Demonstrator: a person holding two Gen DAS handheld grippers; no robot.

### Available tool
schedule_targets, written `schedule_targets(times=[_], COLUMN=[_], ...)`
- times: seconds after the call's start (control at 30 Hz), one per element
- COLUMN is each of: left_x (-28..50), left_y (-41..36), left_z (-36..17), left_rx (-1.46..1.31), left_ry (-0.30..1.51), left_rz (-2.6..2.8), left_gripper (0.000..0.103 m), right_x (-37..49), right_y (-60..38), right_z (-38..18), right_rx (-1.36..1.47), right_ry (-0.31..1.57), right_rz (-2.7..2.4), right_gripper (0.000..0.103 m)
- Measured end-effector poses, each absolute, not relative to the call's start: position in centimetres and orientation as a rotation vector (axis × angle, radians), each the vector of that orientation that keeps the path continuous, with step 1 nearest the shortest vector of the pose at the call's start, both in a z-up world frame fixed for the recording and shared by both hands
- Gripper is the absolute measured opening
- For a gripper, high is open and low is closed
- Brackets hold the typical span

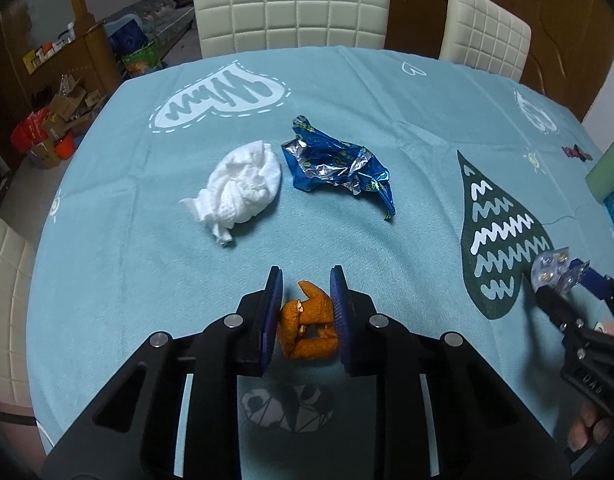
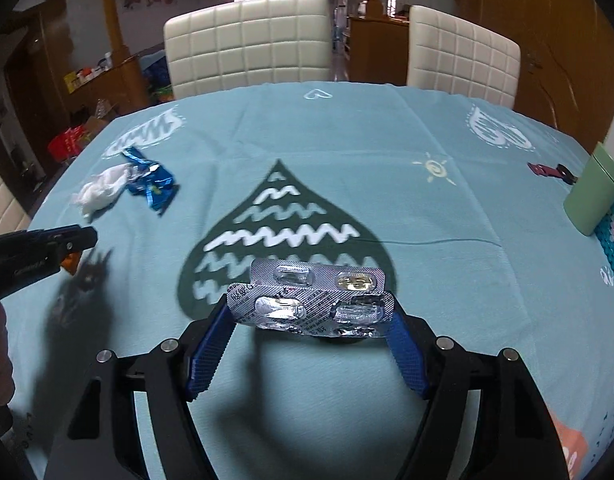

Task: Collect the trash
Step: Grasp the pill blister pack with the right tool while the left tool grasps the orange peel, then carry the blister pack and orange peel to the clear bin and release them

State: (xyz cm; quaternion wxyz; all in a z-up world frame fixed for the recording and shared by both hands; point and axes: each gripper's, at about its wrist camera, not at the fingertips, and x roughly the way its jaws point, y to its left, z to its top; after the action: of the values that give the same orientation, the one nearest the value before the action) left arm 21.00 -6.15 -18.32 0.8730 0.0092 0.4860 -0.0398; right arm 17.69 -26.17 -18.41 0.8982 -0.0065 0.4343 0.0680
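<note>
Dim, bluish indoor light, soft shadows under each tool, strong fisheye edge bending.

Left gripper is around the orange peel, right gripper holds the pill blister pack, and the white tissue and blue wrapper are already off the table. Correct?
Not quite. The left wrist view shows the white tissue and blue wrapper lying on the tablecloth. The rest holds: left gripper around orange peel, right gripper holding blister pack.

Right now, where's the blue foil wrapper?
Left wrist view: blue foil wrapper lies mid-table on the tablecloth, just right of the white tissue, beyond the left gripper.
</note>
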Motion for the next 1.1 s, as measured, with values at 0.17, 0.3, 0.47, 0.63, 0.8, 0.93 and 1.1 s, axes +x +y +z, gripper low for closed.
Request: schedule_targets(times=[0.17, 0.3, 0.47, 0.63, 0.8, 0.93, 1.1], left_x=[20.0, 19.1, 17.6, 15.4, 13.2, 11.1, 8.6], left_y=[-5.5, -5.1, -4.4, -2.6, -0.1, 2.1, 5.3], left_z=[-17.4, -16.5, -15.0, -13.8, -13.5, -13.1, -12.6], left_rx=[0.015, 0.017, 0.024, 0.02, 0.01, -0.005, -0.018], left_ry=[1.004, 0.988, 0.949, 0.921, 0.917, 0.908, 0.892], left_rz=[-0.082, -0.08, -0.072, -0.042, 0.006, 0.047, 0.112], left_gripper=[0.025, 0.025, 0.025, 0.025, 0.025, 0.025, 0.025], right_x=[16.4, 15.4, 14.4, 13.3, 12.2, 11.5, 10.4], right_y=[-24.6, -23.6, -22.2, -20.1, -17.5, -15.2, -11.7], right_z=[-17.7, -16.8, -15.2, -13.8, -12.9, -12.3, -11.7], right_rx=[-0.034, -0.052, -0.079, -0.109, -0.135, -0.152, -0.173], right_ry=[0.89, 0.878, 0.851, 0.825, 0.806, 0.794, 0.779], right_rz=[0.177, 0.191, 0.214, 0.249, 0.296, 0.339, 0.408], right_gripper=[0.071, 0.071, 0.071, 0.071, 0.071, 0.071, 0.071])
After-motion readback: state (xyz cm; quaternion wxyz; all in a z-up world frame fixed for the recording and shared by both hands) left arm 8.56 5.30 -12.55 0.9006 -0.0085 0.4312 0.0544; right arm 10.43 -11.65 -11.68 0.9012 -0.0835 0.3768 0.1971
